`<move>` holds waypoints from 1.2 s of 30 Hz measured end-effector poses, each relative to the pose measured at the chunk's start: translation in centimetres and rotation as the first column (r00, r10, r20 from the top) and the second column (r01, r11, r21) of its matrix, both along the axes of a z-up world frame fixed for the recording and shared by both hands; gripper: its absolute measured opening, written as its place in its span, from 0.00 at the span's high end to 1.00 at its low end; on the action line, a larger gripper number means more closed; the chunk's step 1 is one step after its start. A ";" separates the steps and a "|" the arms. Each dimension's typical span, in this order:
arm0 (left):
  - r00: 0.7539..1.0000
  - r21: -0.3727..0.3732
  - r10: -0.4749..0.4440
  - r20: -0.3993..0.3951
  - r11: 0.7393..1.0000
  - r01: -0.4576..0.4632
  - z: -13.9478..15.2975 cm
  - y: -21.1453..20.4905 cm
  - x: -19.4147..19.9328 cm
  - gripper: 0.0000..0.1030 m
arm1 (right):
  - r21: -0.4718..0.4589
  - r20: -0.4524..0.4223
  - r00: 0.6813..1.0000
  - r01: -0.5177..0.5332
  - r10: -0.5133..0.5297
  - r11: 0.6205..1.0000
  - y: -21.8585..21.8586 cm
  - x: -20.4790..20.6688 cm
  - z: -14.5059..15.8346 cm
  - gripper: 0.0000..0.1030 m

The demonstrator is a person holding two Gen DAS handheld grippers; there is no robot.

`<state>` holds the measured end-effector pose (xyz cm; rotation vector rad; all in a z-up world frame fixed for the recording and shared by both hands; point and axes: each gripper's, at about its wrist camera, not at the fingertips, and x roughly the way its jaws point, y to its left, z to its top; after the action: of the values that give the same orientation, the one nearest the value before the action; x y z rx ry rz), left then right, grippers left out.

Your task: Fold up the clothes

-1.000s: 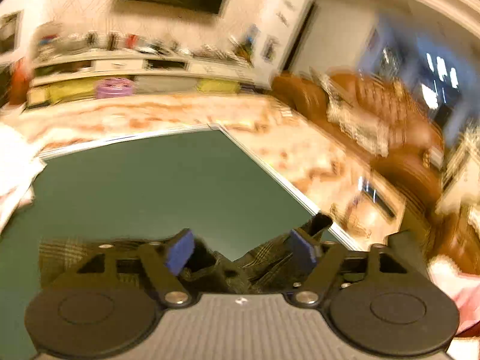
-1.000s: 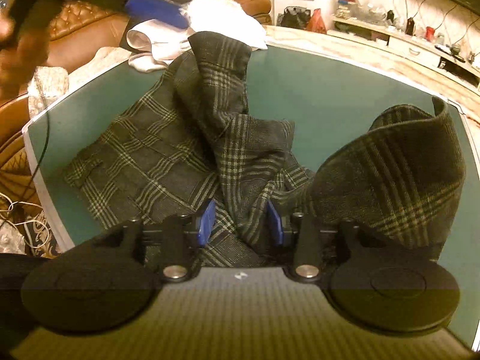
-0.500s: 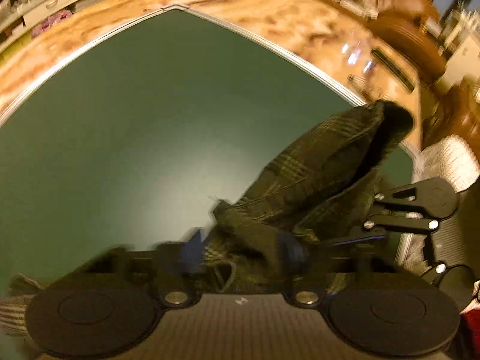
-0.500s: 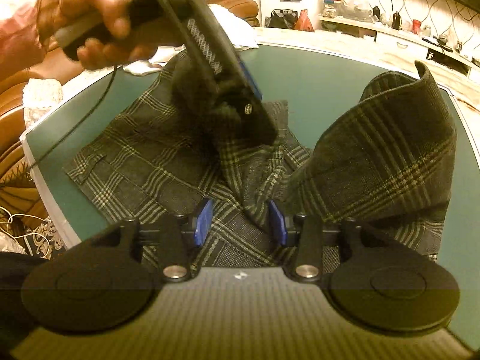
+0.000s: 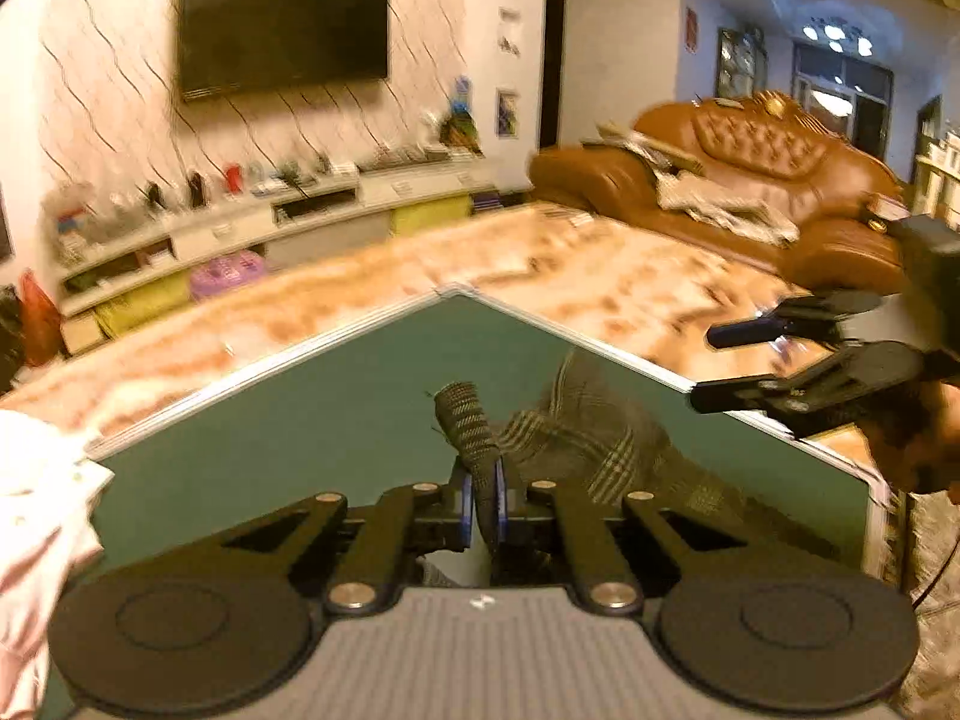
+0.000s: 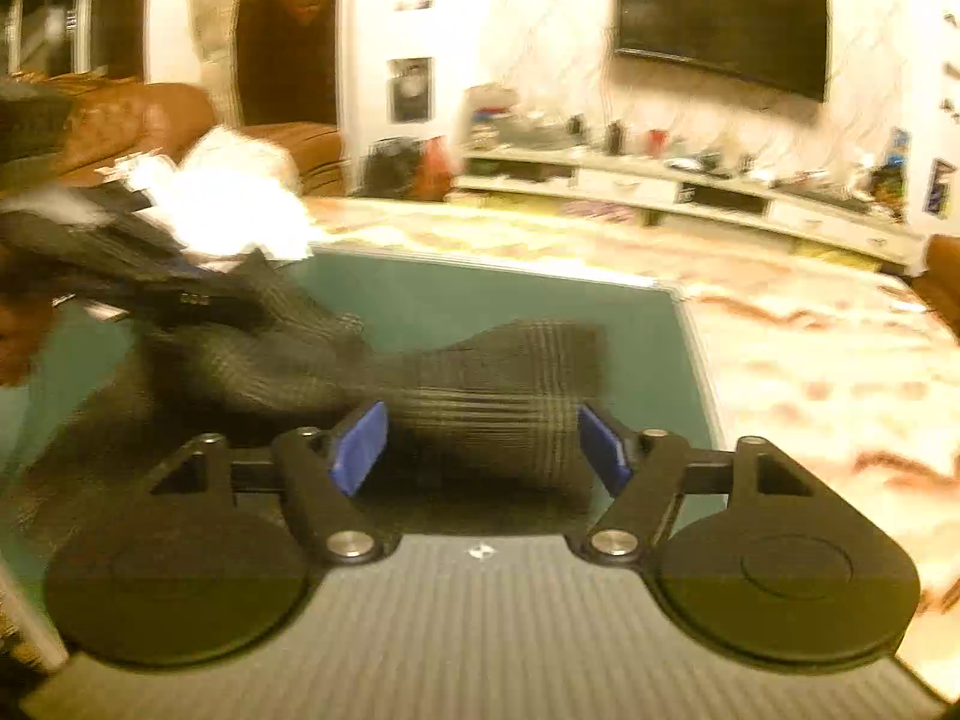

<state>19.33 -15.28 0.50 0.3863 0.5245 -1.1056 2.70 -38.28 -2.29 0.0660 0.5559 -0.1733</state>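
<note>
One plaid garment (image 5: 591, 438) lies crumpled on the green table (image 5: 312, 420), running from the left gripper (image 5: 483, 501), clamped on a raised fold, toward the right gripper (image 6: 480, 447), whose jaws are opening around, not pressing, the cloth's far end. Two grippers work it; the left holds it. White clothes (image 6: 228, 204) wait beyond the table.

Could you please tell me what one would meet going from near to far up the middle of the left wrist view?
Left gripper, pinched plaid garment, green table, marble floor, TV cabinet, wall-mounted television.
</note>
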 end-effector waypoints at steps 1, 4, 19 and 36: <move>0.999 0.010 0.021 0.046 1.000 -0.021 -0.1 -0.4 0.0 0.92 | 0.043 -0.013 1.000 0.012 -0.011 0.999 -1.6 1.1 -0.5 0.18; 0.986 0.083 0.101 0.129 0.990 -0.112 -1.7 -2.8 1.1 0.91 | 0.163 -0.057 0.997 0.059 -0.051 0.985 -5.2 4.4 -2.0 0.18; 0.949 0.046 0.302 -0.091 0.953 -0.299 -7.4 -3.4 9.0 0.47 | 0.156 -0.177 0.966 -0.163 0.190 0.974 -0.6 16.5 -4.6 0.18; 0.911 0.058 0.388 -0.142 0.922 -0.384 -4.5 3.5 9.6 0.22 | 0.134 -0.253 0.966 0.094 -0.058 0.987 -1.3 19.4 -7.0 0.09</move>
<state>28.92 -11.81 -3.97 0.2099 0.7183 -0.7462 22.14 -39.60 -9.28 0.2090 0.8173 -0.2176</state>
